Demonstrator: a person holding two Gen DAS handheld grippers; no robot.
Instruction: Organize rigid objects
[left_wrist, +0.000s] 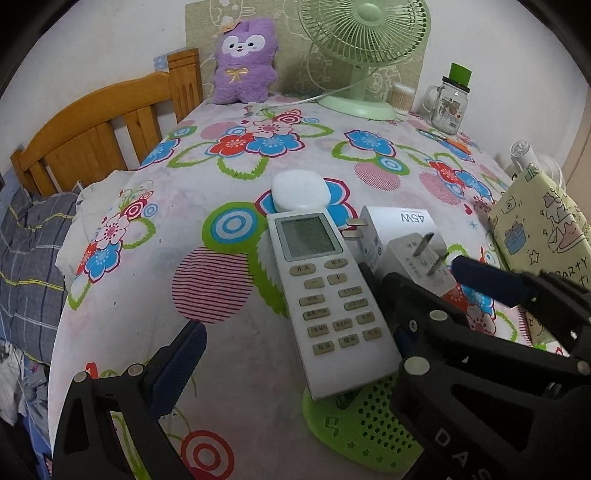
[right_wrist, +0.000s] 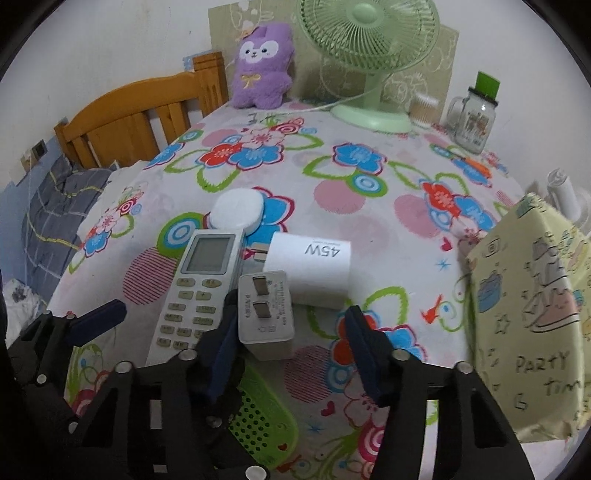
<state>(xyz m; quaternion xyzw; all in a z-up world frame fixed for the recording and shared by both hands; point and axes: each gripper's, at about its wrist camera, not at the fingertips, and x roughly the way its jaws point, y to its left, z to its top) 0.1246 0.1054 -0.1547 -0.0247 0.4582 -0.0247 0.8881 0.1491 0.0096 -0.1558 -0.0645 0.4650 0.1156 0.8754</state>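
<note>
A white remote control (left_wrist: 325, 291) lies on the flowered cloth, its near end resting on a green perforated tray (left_wrist: 364, 428). My left gripper (left_wrist: 295, 343) is open, its fingers on either side of the remote. Beside the remote stand a small grey-white plug adapter (right_wrist: 264, 314) and a larger white 45W charger (right_wrist: 314, 271). My right gripper (right_wrist: 291, 354) is open around the small adapter, not closed on it. A white rounded case (right_wrist: 236, 212) lies just beyond the remote. The right gripper's fingers (left_wrist: 487, 280) also show in the left wrist view.
A purple plush toy (left_wrist: 243, 62), a green desk fan (left_wrist: 364, 44), a cotton swab jar (right_wrist: 423, 109) and a glass mug with a green lid (right_wrist: 474, 118) stand at the back. A yellow patterned box (right_wrist: 532, 306) stands at the right. A wooden headboard (left_wrist: 92, 136) and bedding lie left.
</note>
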